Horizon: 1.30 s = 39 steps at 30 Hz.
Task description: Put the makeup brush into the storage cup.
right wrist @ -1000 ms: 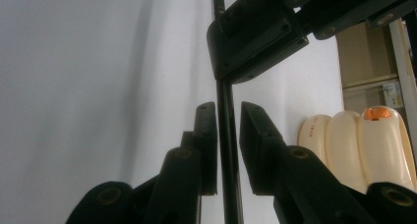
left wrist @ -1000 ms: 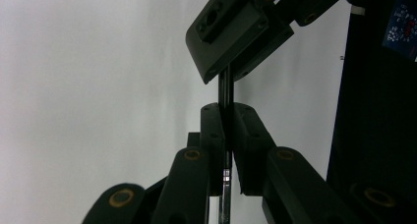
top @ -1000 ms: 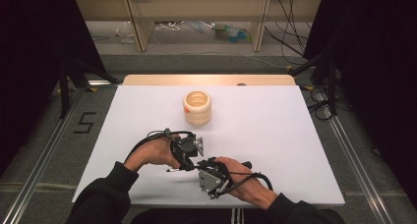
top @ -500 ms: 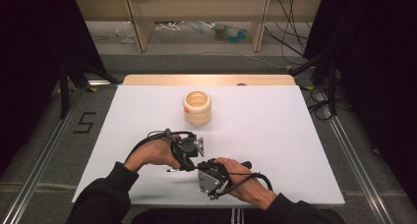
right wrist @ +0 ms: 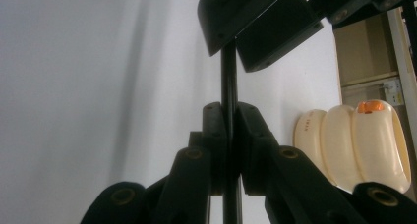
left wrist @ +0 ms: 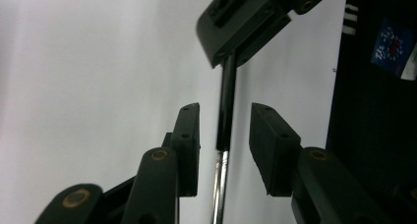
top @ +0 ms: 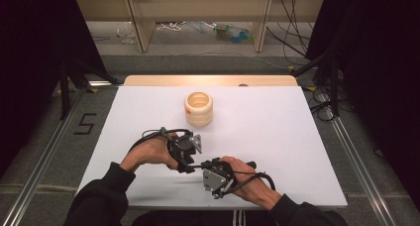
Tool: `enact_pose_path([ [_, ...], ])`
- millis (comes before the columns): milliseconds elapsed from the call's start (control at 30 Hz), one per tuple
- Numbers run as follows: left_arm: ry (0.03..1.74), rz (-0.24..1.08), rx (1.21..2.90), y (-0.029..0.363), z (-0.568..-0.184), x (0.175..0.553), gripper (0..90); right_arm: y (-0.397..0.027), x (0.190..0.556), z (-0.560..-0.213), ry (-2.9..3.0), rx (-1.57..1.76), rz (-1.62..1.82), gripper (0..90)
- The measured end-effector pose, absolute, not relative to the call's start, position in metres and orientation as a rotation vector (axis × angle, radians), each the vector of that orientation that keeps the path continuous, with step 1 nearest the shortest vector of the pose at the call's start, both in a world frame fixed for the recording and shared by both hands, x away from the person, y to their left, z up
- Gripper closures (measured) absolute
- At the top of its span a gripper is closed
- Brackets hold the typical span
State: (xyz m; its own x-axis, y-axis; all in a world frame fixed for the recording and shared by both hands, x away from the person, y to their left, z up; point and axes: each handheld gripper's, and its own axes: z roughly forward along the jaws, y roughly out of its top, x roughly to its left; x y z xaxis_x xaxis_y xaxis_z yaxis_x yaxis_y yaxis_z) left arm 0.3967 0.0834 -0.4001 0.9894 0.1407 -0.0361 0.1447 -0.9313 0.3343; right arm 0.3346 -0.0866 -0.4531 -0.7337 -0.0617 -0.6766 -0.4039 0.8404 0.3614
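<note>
A thin black rod (right wrist: 228,71), silvery toward one end (left wrist: 220,184), spans between my two grippers at the front of the white table (top: 277,137). My right gripper (right wrist: 229,106) is shut on it, pads pressed to both sides, and appears at the top of the left gripper view (left wrist: 231,52). My left gripper (left wrist: 225,111) has just been opening. The rod (left wrist: 227,86) runs through the gap between its jaws with space on each side. In the high view the left gripper (top: 189,164) and right gripper (top: 199,169) point at each other, tips nearly meeting.
A cream ribbed ring-shaped holder (top: 198,108) stands upright toward the back middle of the table, well beyond both hands; the right gripper view shows it (right wrist: 354,145) with an orange spot. Wooden shelving and cables lie past the far edge.
</note>
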Motion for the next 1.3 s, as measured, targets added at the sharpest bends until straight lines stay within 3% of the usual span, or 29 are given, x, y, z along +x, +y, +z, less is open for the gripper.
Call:
enact_pose_path([
  [333, 0.300, 0.018, 2.659, 0.103, -0.391, 0.397, 47.4, -0.095, 0.342, -0.447, 2.328, -0.338, 0.692, 84.0],
  [733, 0.410, 0.205, 2.415, 0.127, -0.388, 0.403, 30.5, -0.107, 0.350, -0.441, 2.329, -0.228, 0.728, 84.0],
  [1067, 0.541, 0.386, 2.147, 0.133, -0.388, 0.395, 24.0, -0.121, 0.361, -0.436, 2.357, -0.016, 0.888, 84.0],
  [1300, 0.595, 0.413, 2.039, 0.139, -0.390, 0.392, 22.6, -0.132, 0.370, -0.434, 2.338, 0.100, 0.958, 83.9],
])
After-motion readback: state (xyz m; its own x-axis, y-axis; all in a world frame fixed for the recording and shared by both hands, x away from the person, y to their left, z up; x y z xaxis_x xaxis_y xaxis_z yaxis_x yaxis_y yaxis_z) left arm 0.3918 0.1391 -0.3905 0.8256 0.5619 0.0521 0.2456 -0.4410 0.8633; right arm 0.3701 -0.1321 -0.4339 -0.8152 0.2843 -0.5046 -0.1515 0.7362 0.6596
